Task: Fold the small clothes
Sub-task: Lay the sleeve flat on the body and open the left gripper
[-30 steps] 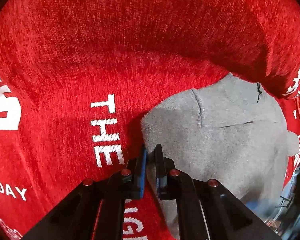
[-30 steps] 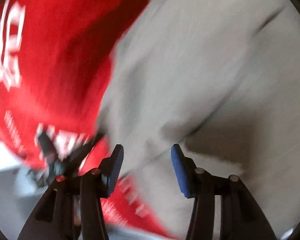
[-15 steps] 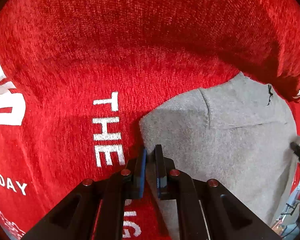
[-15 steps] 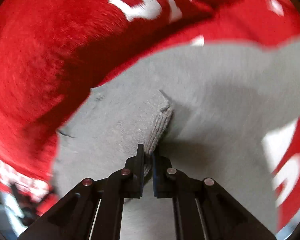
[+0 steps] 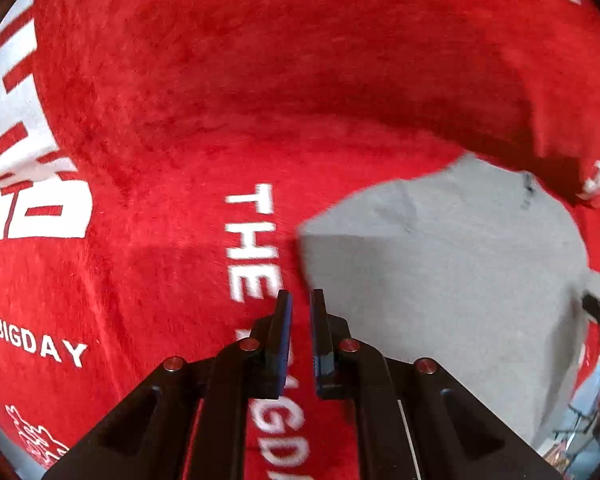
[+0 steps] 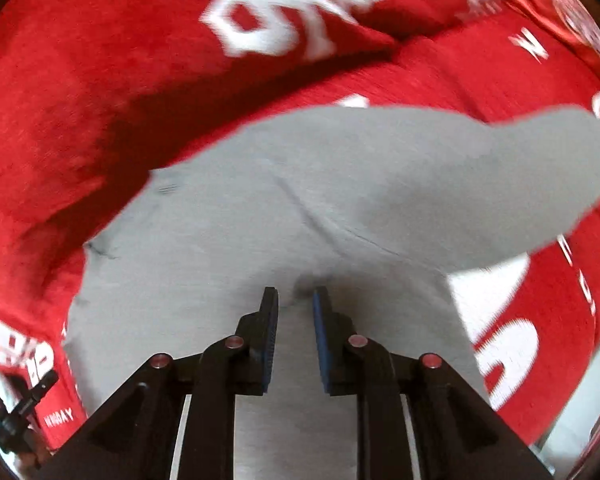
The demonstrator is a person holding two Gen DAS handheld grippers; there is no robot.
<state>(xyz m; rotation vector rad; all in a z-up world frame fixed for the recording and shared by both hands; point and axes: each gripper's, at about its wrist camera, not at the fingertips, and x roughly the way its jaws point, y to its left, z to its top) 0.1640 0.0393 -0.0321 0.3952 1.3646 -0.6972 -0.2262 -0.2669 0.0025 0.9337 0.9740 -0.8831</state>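
A small grey garment (image 5: 452, 272) lies on a red blanket (image 5: 180, 128) with white lettering. My left gripper (image 5: 300, 296) sits just left of the garment's near left corner, over the red fabric; its jaws stand a narrow gap apart with nothing between them. In the right wrist view the grey garment (image 6: 340, 184) fills the middle. My right gripper (image 6: 296, 296) hovers over it, jaws slightly parted, with no cloth between the blue pads (image 6: 320, 320).
The red blanket (image 6: 80, 92) rises in a thick fold behind the garment in both views. A black gripper tip (image 5: 598, 308) shows at the right edge of the left wrist view. Pale floor and clutter (image 5: 580, 432) lie at the lower right.
My right gripper has let go of the pinched grey fold and its jaws have parted a little. My left gripper has slid left off the garment's corner, jaws slightly wider.
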